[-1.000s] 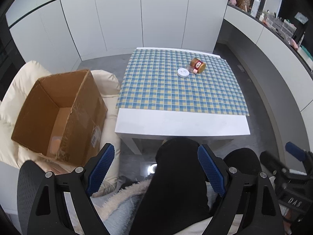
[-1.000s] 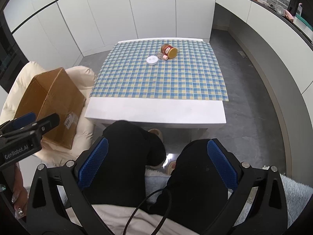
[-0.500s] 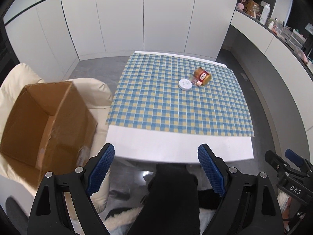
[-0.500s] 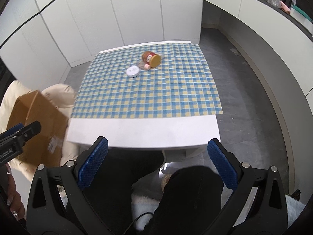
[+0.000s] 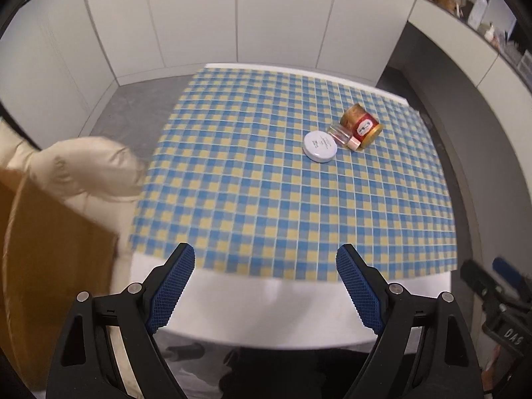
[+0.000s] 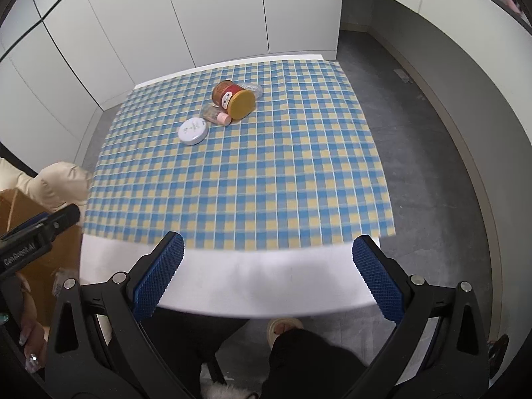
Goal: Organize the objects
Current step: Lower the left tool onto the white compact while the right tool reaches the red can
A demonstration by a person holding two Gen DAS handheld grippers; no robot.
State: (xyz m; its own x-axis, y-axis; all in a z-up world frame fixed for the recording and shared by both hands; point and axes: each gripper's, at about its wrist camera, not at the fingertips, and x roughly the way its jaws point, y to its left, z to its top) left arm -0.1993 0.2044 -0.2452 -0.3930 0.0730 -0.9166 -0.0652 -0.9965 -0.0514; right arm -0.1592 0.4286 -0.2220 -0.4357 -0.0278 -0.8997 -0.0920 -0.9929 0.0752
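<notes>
A red and gold jar (image 5: 360, 126) (image 6: 234, 99) lies on its side on the far part of the blue-and-yellow checked cloth (image 5: 292, 193) (image 6: 239, 179). Against it lie a small clear bottle with a pink cap (image 5: 344, 137) (image 6: 217, 115) and a flat round white tin (image 5: 320, 146) (image 6: 193, 130). A clear lidded container (image 6: 253, 88) sits behind the jar. My left gripper (image 5: 265, 286) and right gripper (image 6: 266, 272) both hang open and empty over the table's near white edge, far from the objects.
An open brown cardboard box (image 5: 50, 266) (image 6: 30, 232) rests on a cream padded seat (image 5: 86, 163) left of the table. White cabinets stand behind, a grey floor to the right. The person's dark-clothed legs (image 6: 299, 359) are below the table edge.
Both grippers have moved forward and down toward the table. The table now fills the views, the box has slid to the left edge, and the legs have dropped mostly out of sight.
</notes>
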